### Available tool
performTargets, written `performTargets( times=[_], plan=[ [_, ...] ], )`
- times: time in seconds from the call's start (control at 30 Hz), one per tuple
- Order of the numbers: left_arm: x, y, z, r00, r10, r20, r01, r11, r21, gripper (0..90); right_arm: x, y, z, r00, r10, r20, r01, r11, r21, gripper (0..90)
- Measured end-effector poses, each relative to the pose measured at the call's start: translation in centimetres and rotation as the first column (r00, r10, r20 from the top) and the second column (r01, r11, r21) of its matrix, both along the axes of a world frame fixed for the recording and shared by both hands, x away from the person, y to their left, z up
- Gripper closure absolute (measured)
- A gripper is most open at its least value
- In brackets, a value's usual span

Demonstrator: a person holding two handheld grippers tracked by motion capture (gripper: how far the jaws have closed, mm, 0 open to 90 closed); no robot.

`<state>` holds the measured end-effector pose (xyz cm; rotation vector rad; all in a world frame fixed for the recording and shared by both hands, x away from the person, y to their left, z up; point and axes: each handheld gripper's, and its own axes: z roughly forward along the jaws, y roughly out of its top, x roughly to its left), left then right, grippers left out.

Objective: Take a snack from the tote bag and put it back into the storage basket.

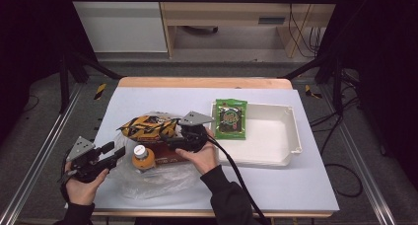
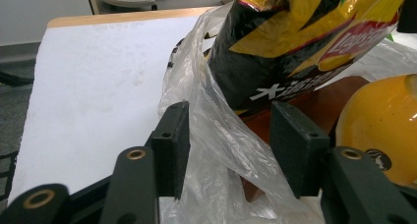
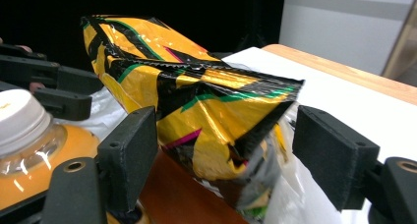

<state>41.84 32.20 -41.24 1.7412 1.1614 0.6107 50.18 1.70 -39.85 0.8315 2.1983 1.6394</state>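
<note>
Lay's logo on yellow-black chip bag (image 2: 314, 42)

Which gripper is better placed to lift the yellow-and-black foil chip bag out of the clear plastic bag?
Right. The right gripper already has its open jaws either side of the yellow-and-black foil chip bag's end. The left gripper straddles only the clear plastic bag film, so it seems better suited to steadying that.

A white tray (image 1: 291, 131) sits on the right half of the pale table (image 1: 305, 185), its far left corner bearing a green snack packet (image 1: 230, 119) that lies flat, partly over the rim. Beyond the table's wooden far edge stands a light wooden desk (image 1: 222, 13), with black cables (image 1: 303, 32) hanging at its right side.
</note>
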Motion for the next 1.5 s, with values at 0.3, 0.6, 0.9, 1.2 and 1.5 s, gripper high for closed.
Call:
performTargets(
  times=[0.3,0.6,0.9,1.2,1.5],
  plan=[
    [0.2,-0.2,-0.3,0.9999,-0.008,-0.011,0.008,0.9999,0.008,53.4,0.5,0.7,-0.5,0.9993,0.029,0.024,-0.029,0.999,-0.014,48.6],
    [0.2,-0.3,-0.5,0.9998,-0.012,-0.017,0.012,0.9999,0.009,52.7,0.7,0.0,-0.2,0.9992,0.028,0.030,-0.026,0.999,-0.040,84.0],
    [0.4,-0.2,-0.7,0.9997,-0.008,-0.023,0.008,0.9999,0.007,52.4,0.3,-0.2,0.4,0.9978,0.033,0.058,-0.032,0.999,-0.026,89.3],
    [0.5,-0.4,-0.9,0.9995,-0.009,-0.030,0.009,0.9999,0.013,52.3,-0.4,-1.0,2.6,0.9939,0.057,0.094,-0.062,0.996,0.057,89.4],
    [0.6,-0.4,-1.0,0.9994,-0.007,-0.033,0.007,0.9998,0.018,52.0,-1.6,-1.0,5.5,0.9877,0.101,0.120,-0.112,0.990,0.090,89.4]
  ],
)
